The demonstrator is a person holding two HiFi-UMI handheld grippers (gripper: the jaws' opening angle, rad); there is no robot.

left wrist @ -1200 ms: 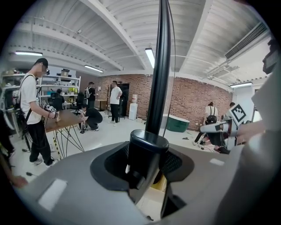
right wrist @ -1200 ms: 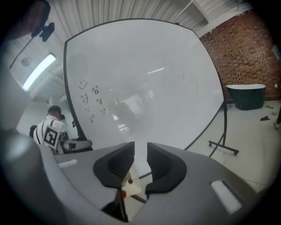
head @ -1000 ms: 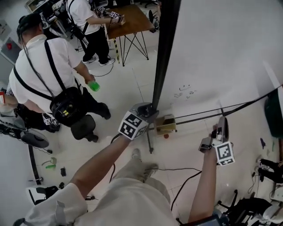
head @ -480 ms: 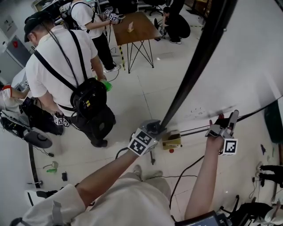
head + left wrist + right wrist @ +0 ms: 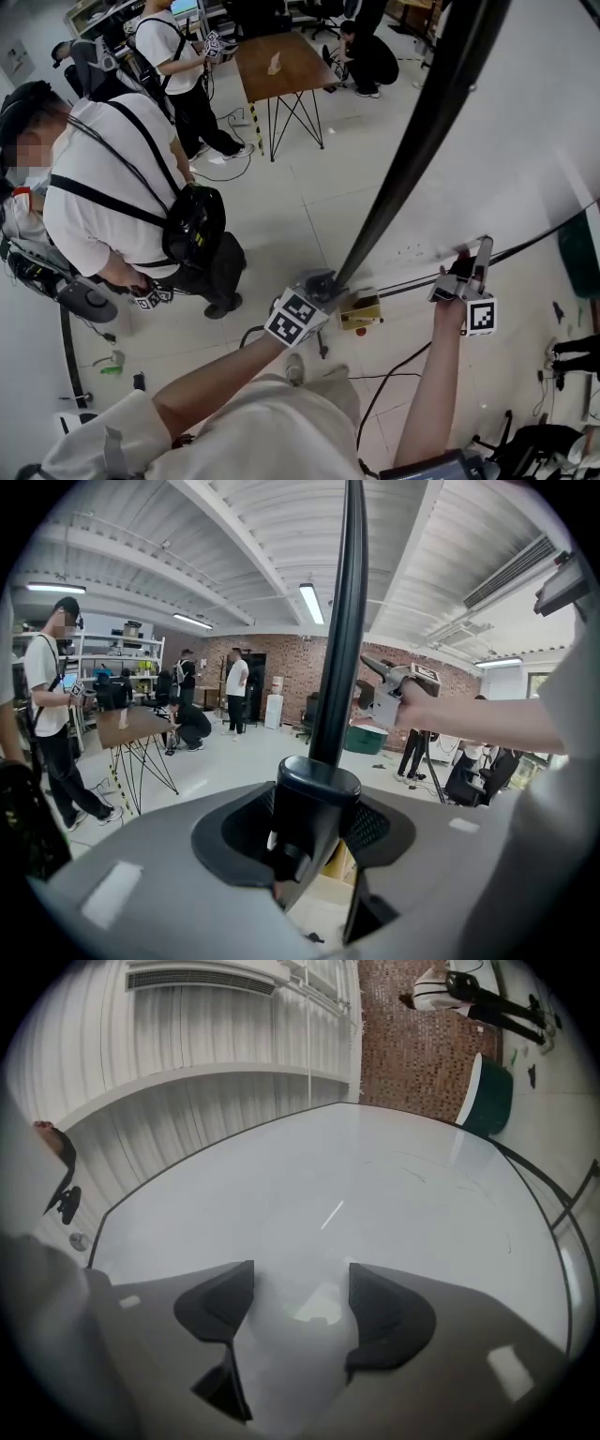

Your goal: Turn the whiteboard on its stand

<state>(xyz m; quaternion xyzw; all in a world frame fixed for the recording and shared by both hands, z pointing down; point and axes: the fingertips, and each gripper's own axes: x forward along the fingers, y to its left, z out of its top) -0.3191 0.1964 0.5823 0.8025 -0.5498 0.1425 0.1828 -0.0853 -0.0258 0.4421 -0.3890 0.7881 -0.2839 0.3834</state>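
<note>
The whiteboard fills the right of the head view, its black frame edge leaning up to the right. My left gripper is shut on the bottom corner of that frame; in the left gripper view the black frame rises from between the jaws of the left gripper. My right gripper is at the board's lower edge. Its jaws have just been opening and now stand open. In the right gripper view the right gripper faces the white board surface with nothing gripped between its pads.
A person in a white shirt with a black bag stands close at the left. A wooden table and more people are at the back. A small yellow box and cables lie on the floor by my feet.
The board's black edge has swung from nearly upright to leaning right, my left gripper moving with it. My right gripper has opened and risen. The person at the left has stepped nearer.
</note>
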